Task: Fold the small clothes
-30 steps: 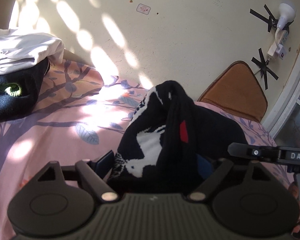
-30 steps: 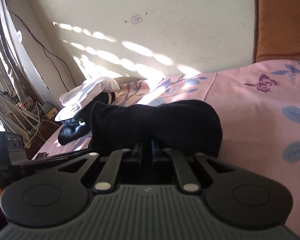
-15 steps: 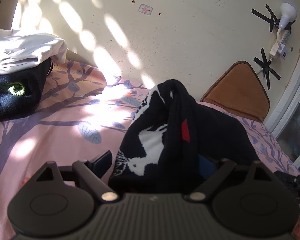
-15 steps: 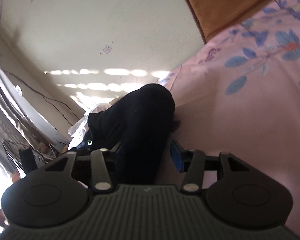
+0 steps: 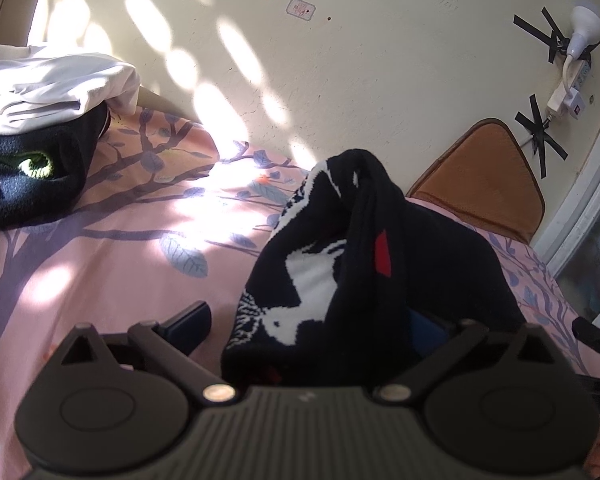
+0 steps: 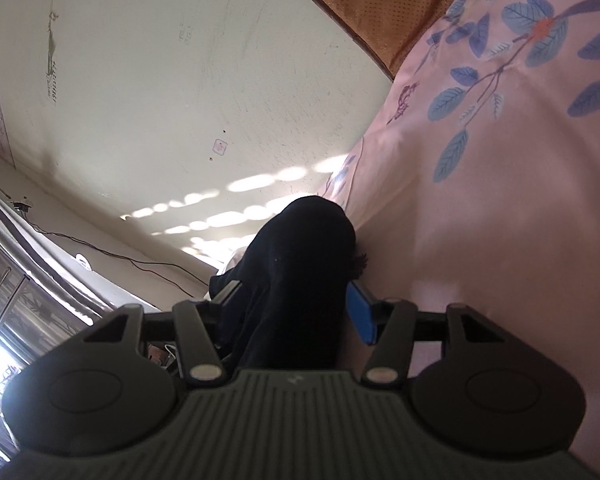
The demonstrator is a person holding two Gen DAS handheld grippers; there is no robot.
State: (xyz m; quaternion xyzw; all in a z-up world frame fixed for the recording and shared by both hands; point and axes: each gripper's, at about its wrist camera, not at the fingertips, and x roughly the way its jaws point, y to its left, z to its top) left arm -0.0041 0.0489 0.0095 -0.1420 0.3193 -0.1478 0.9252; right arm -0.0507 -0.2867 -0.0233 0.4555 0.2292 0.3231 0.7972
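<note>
The left claw (image 5: 308, 320) is seen spread wide, its jaws having just been opening; the black knitted garment (image 5: 364, 264) with a white pattern and a red patch is heaped between the fingers (image 5: 188, 322), and the left one stands clear of the cloth. The right finger is largely hidden behind the heap, so contact there cannot be told. The garment lies on the pink bedsheet (image 5: 112, 248) printed with branches and leaves. At 10 o'clock from the claw, a stack of folded clothes (image 5: 40, 128), white over black, is set near the wall. At 2 o'clock a brown cushion (image 5: 480, 184) is propped against the wall.

The right claw (image 6: 296, 304) is rolled sideways and released, its jaws having just been opening; the same dark garment (image 6: 296, 272) runs between its fingers, the blue pad (image 6: 360, 312) just beside the cloth. The bedsheet (image 6: 500, 220) fills the 3 o'clock side.
</note>
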